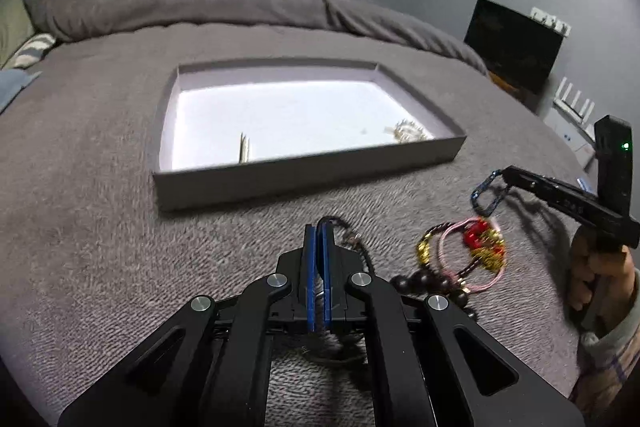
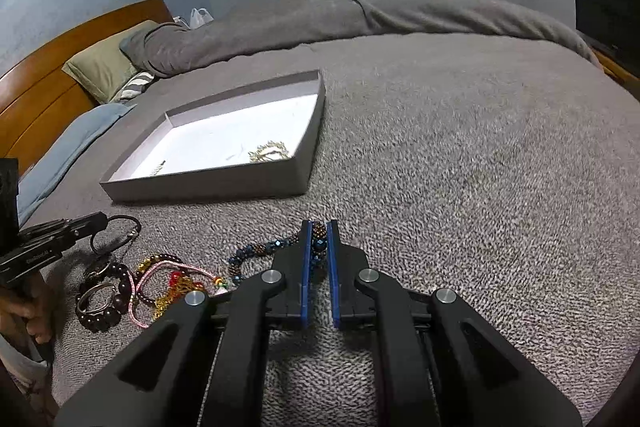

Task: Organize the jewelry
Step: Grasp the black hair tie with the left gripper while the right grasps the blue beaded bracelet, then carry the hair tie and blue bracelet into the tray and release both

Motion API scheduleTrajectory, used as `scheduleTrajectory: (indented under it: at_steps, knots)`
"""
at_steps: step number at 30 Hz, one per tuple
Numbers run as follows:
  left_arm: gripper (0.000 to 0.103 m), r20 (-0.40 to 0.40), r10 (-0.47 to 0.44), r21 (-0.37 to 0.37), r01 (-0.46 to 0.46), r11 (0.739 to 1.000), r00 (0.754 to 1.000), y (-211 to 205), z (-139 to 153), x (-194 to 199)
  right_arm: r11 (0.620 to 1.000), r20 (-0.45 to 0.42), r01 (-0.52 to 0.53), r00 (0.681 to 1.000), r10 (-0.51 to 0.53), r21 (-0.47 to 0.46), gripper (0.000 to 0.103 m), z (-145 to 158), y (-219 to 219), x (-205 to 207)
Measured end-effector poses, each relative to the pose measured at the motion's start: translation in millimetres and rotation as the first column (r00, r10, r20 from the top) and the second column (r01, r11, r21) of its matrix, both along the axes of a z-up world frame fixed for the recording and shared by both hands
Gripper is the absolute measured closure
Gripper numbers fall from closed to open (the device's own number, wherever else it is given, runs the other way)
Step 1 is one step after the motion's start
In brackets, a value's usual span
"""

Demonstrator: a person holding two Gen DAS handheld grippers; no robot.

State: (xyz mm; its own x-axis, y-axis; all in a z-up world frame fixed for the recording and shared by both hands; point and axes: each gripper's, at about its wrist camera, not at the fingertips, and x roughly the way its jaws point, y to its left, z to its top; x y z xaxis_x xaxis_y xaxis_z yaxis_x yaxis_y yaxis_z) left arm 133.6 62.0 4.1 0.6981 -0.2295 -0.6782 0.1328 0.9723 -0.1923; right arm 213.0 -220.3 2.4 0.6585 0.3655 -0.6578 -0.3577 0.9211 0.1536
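Grey fuzzy blanket (image 2: pixel 460 155) covers the bed; a shallow grey box (image 1: pixel 304 173) with a white floor sits on it, ahead of both grippers; inside the box a pale gold bracelet (image 2: pixel 270 151) lies near the right front corner and a small thin gold piece (image 1: pixel 244 148) lies near the front wall. Left gripper (image 1: pixel 319 227) has its blue pads nearly together, pinching a thin dark cord bracelet (image 1: pixel 352 239) that loops off to the right of the tips; in the right wrist view this loop hangs from the left tips, just over the pile. Right gripper (image 2: pixel 319 227) has jaws narrowed around a blue and brown beaded bracelet (image 2: pixel 260 253); one end sits between the pads, the rest trails left on the blanket. The remaining pile lies on the blanket between the two grippers: dark round bead bracelet (image 2: pixel 108 307), pink cord bracelet (image 1: pixel 472 255) with red and gold charms (image 1: pixel 482 239), all touching or overlapping.
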Motion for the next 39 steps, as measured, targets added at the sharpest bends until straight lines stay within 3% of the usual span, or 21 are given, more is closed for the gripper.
scheduleTrajectory:
  at_steps: [4, 10, 14, 18, 20, 21, 24, 28, 34, 39]
  knots:
    - [0.099, -0.056, 0.007, 0.022, -0.006, 1.0, 0.998, -2.0, -9.5, 7.5, 1.0, -0.038, -0.012, 0.999, 0.011, -0.011, 0.095, -5.8, 2.9, 3.8]
    - [0.076, -0.116, -0.021, -0.004, 0.021, 1.0, 0.993, -0.9, -17.7, 18.9, 1.0, -0.095, -0.017, 0.995, 0.016, -0.008, 0.085, -14.4, 4.8, 11.8]
    - [0.071, -0.149, -0.034, 0.006, 0.035, 0.999, 0.988, -3.8, -22.3, 26.4, 1.0, -0.112, -0.027, 0.993, 0.025, -0.017, 0.081, -18.3, 7.5, 12.9]
    - [0.075, -0.174, -0.035, 0.048, 0.044, 0.998, 0.984, -10.0, -24.7, 31.9, 0.999, -0.133, -0.03, 0.991, 0.029, -0.013, 0.083, -22.6, 8.0, 15.9]
    - [0.087, -0.166, -0.036, 0.074, 0.049, 0.996, 0.986, -14.5, -23.5, 30.9, 0.999, -0.13, -0.03, 0.991, 0.028, -0.012, 0.089, -21.6, 8.0, 16.1]
    - [0.1, -0.159, -0.035, 0.084, 0.049, 0.995, 0.987, -15.6, -22.8, 29.7, 0.999, -0.125, -0.03, 0.992, 0.028, -0.011, 0.095, -20.7, 8.0, 15.4]
    - [0.1, -0.11, -0.032, 0.088, 0.041, 0.995, 0.993, -15.9, -15.4, 22.4, 0.999, -0.094, -0.043, 0.995, 0.042, -0.003, 0.096, -15.5, 8.6, 10.1]
    - [0.1, -0.031, -0.032, 0.024, 0.032, 0.999, 0.999, -8.7, 1.7, 10.7, 0.998, -0.02, -0.063, 0.998, 0.063, -0.005, 0.096, -3.6, 11.9, -1.7]
    - [0.1, 0.064, -0.045, -0.078, 0.05, 0.996, 0.997, -2.0, 26.5, -0.2, 0.992, 0.057, -0.092, 0.995, 0.088, 0.081, 0.096, 19.9, 9.9, -11.6]
    - [0.1, 0.094, -0.039, -0.081, 0.047, 0.996, 0.995, -3.1, 37.5, 1.4, 0.978, 0.081, -0.116, 0.991, 0.104, 0.173, 0.096, 35.6, 8.9, -10.1]
